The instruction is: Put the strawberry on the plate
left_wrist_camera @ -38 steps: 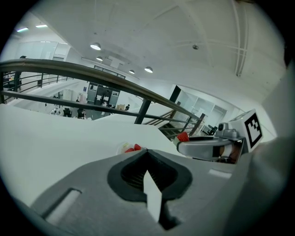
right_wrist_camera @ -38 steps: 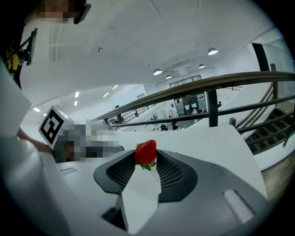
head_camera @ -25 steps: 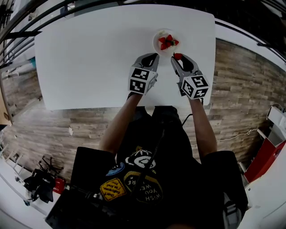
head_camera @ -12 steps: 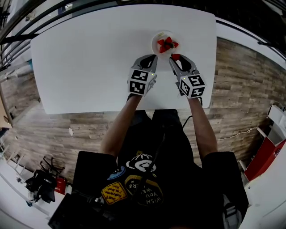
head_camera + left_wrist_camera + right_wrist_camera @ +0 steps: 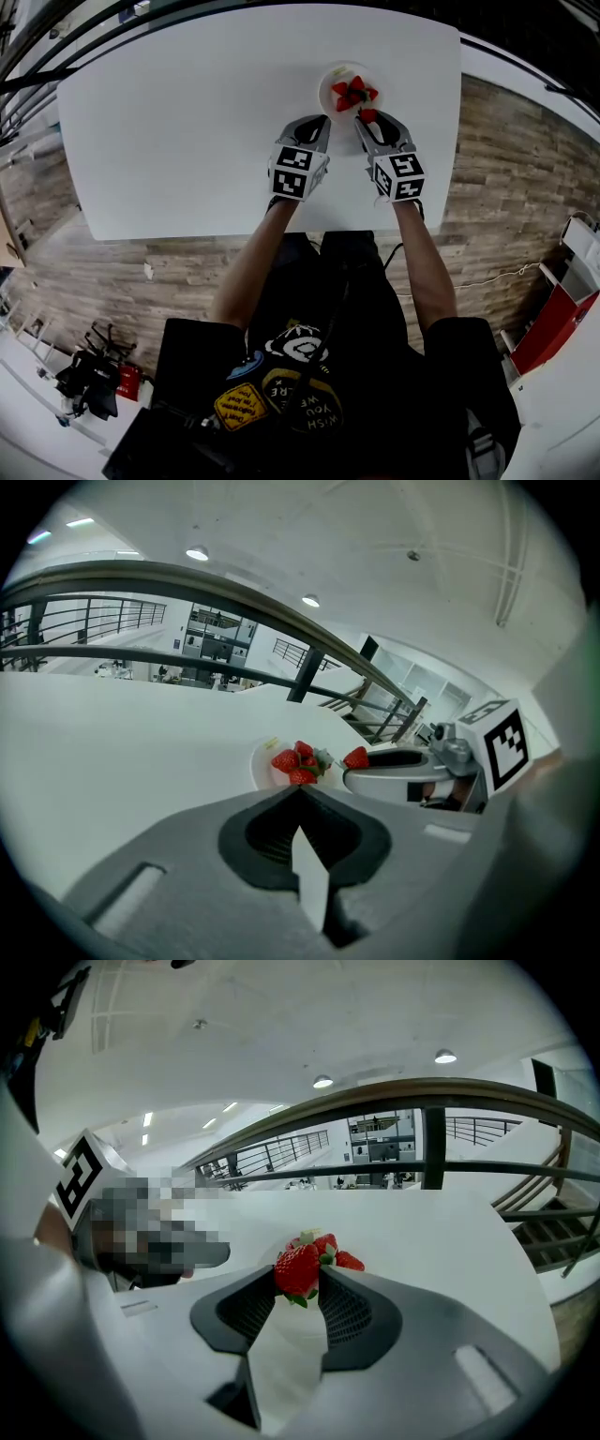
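I've swung my right gripper [image 5: 367,121] in toward the plate [image 5: 328,84] over the last second. The strawberry [image 5: 368,114] in its jaws, which was off the plate's near-right edge, is now at the rim, just beside the piled strawberries [image 5: 352,92].

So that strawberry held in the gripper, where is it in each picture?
Head view: the strawberry is upper centre, at the right gripper's tip, by the plate's near edge.
Left gripper view: right of centre, just right of the pile.
Right gripper view: dead centre, pinched between the jaws.
Shared landmark: the pile on the plate shows in all three.
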Tool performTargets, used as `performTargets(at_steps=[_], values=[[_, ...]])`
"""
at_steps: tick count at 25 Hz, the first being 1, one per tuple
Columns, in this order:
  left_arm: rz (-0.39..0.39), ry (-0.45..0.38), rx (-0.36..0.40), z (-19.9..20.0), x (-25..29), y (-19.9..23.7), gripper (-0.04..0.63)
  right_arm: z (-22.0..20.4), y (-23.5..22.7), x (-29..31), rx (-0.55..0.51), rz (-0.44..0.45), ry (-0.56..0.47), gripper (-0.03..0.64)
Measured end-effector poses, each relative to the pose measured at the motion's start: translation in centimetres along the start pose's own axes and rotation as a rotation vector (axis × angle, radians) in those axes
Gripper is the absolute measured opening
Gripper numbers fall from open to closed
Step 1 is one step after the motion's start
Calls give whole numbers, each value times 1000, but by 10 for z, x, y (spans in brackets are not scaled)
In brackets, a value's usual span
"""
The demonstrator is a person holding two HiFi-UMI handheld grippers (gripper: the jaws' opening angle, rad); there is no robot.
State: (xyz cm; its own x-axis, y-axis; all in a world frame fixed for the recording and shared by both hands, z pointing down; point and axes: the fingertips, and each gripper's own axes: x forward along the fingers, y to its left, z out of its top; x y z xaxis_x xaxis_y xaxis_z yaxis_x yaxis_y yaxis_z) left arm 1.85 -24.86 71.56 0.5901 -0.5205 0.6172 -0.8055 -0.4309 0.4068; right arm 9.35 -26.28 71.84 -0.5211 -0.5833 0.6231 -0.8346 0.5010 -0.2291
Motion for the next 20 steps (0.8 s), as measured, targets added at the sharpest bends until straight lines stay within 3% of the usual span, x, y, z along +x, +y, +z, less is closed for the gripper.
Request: performTargets(at_steps=[20], values=[[-26,34,-13,-10,18,1,3,-21,-10,24,-48,-27,55,147]])
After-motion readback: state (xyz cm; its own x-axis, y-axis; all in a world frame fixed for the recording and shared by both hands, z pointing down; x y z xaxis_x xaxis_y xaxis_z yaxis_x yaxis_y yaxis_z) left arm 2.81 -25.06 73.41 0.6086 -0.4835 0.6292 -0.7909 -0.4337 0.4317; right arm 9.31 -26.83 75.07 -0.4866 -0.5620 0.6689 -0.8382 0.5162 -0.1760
